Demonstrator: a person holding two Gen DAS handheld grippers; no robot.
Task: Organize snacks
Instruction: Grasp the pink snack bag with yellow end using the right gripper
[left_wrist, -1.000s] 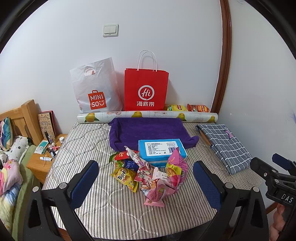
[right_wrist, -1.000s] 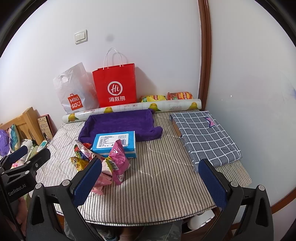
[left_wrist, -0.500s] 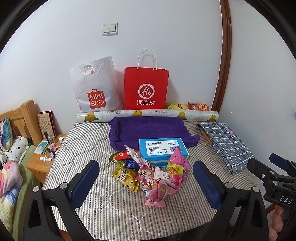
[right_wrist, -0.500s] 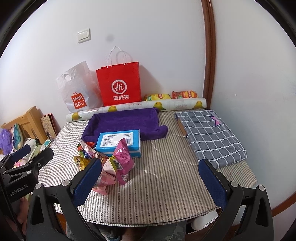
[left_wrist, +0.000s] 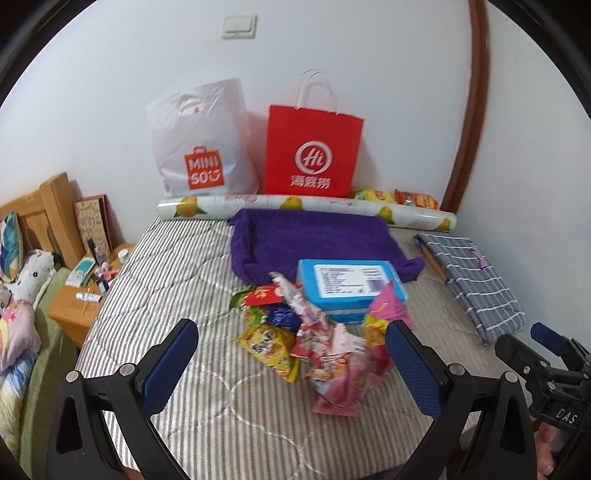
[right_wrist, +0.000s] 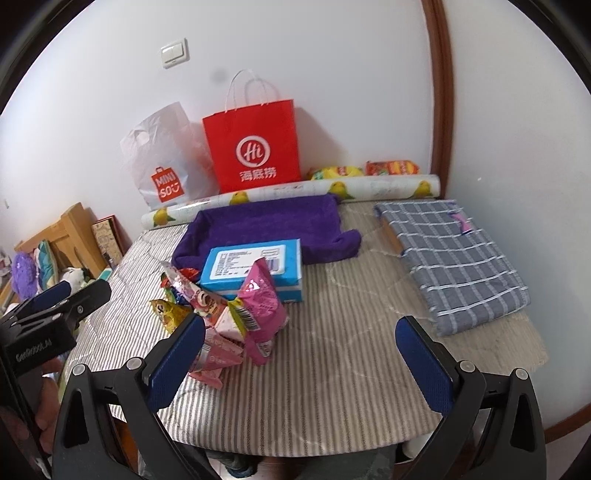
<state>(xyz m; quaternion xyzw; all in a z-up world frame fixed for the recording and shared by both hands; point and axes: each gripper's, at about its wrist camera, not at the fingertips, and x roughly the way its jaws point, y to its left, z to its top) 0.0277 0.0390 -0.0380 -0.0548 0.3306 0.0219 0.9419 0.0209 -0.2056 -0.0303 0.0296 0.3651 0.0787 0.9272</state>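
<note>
Left wrist view: the left tool (left_wrist: 291, 363) hangs above the near edge of the desk (left_wrist: 177, 266), its two blue pads spread wide and holding nothing. Straight ahead of it, partly between the pads as seen from here, lies the snack pile (left_wrist: 314, 332): a yellow packet (left_wrist: 267, 347) nearest the left pad, a pink bag (left_wrist: 351, 387) close to the right pad, red and blue wrappers behind. Just beyond the pile and touching it sits a blue box (left_wrist: 351, 284), whose far edge rests on a purple towel tray (left_wrist: 310, 240). Far ahead, against the wall, stand a white shopping bag (left_wrist: 201, 140) and a red paper bag (left_wrist: 312, 151), with a printed roll (left_wrist: 306, 205) lying in front of them. Off to the tool's right, the right tool (left_wrist: 532, 343) pokes into view.

Right wrist view: the right tool (right_wrist: 301, 352) is likewise spread and empty, hovering over bare striped cloth. The snack pile (right_wrist: 225, 310) sits ahead and to its left, one pink packet (right_wrist: 214, 354) just beside the left pad. A folded checked cloth (right_wrist: 454, 254) lies ahead to its right. The left tool (right_wrist: 66, 301) shows at the far left edge.

Judging by this, the work is at its start: nothing is gripped and the heap looks unsorted. The next move seems to call for lowering a tool onto one loose packet at the pile's edge, pinching its crimped seam, and carrying it forward, probably to the purple tray. The slick, puffy wrappers may slip or drag neighbours along.
</note>
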